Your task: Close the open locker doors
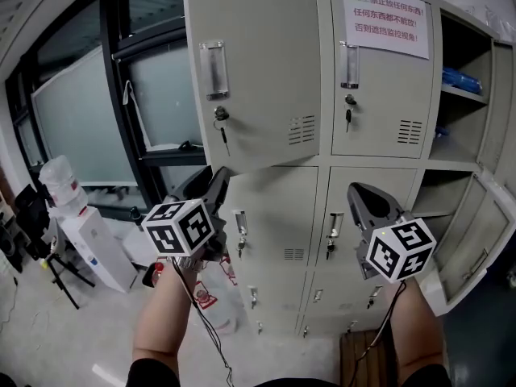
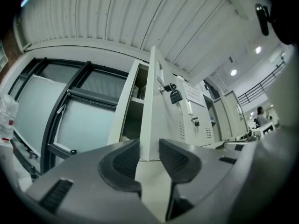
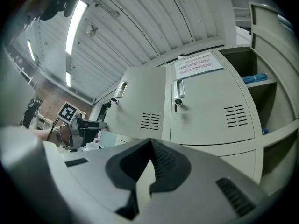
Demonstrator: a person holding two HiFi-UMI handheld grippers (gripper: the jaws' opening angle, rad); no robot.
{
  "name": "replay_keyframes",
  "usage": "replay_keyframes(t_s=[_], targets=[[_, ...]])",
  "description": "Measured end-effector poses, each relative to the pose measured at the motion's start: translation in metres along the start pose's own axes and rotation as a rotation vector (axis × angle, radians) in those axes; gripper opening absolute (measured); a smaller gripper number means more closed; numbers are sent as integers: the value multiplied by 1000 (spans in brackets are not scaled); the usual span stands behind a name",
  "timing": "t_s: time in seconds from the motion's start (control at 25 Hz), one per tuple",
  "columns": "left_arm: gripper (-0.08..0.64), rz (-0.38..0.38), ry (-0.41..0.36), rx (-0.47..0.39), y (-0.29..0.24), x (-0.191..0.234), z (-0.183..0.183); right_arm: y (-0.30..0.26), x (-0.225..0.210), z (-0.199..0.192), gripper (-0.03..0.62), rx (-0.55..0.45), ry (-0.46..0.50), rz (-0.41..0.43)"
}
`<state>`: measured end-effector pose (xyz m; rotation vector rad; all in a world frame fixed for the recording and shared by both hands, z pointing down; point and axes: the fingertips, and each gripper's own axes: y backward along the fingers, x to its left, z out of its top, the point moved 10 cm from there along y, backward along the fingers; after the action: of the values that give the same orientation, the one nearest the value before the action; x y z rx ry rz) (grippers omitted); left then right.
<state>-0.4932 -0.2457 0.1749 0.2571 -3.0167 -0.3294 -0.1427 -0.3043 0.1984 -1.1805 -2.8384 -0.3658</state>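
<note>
Grey steel upper-left door (image 1: 258, 71) is standing ajar, and we are seemingly swinging it home with the left gripper (image 2: 148, 147) clamping its free edge, right gripper (image 3: 150, 143) clenched empty, likely needing a flush push before letting go.

A water dispenser (image 1: 87, 244) topped by a bottle (image 1: 58, 181) is seen at the far left, before a dark-framed glass wall (image 1: 81, 115). A white notice (image 1: 384, 20) is posted at the upper right, and blue items (image 1: 463, 80) are shelved further right.
</note>
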Motion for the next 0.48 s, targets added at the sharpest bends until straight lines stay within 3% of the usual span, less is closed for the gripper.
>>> replay_keyframes(t_s=[0.32,0.48], targets=[[133,-52,23,13,-16,25,-1,-11,13,-1,0,5,8,-34],[135,-38,9,17,-24,33,-3,-19,19,-2,0,8,13,-42]])
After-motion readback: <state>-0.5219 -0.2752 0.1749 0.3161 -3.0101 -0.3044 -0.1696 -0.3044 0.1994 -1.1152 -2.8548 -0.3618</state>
